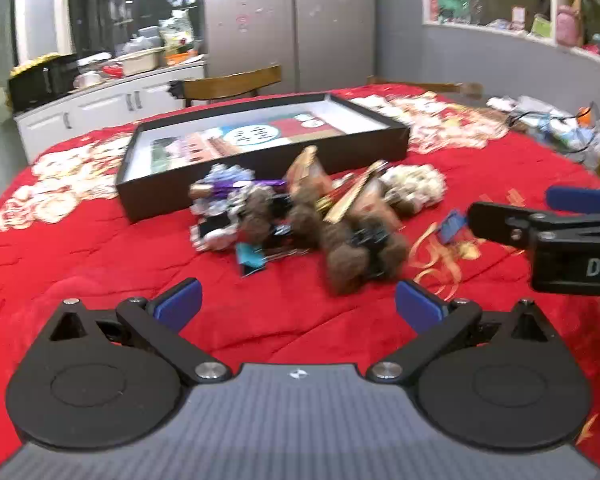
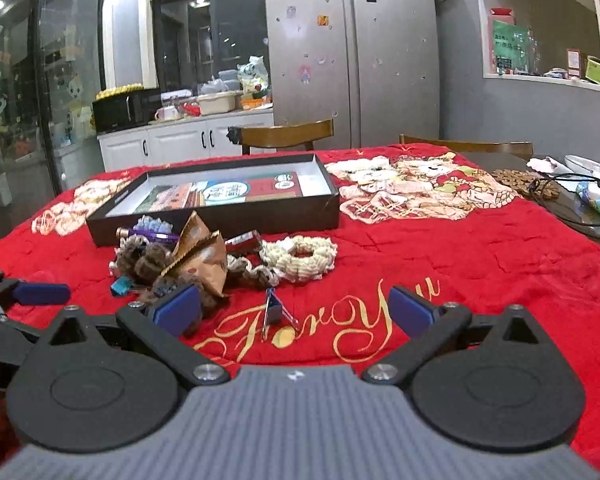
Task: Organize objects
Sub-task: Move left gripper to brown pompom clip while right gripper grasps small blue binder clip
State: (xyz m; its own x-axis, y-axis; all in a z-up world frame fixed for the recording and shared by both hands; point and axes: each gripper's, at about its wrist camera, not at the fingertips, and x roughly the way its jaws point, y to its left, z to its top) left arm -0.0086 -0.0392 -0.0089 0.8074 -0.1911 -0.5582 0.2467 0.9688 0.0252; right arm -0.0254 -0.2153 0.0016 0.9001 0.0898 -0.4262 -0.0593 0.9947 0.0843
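A heap of small items lies on the red tablecloth: brown fuzzy scrunchies, a cream scrunchie, a purple-white scrunchie, brown wrappers and a teal binder clip. A blue binder clip lies apart, just ahead of my right gripper. Behind the heap stands a shallow black box with a printed sheet inside. My left gripper hovers before the heap. Both grippers are open and hold nothing.
Wooden chairs stand behind the table. At the far right lie cables, a wooden trivet and packets. A fridge, a counter and wall shelves fill the background. Red cloth lies bare in front of the grippers.
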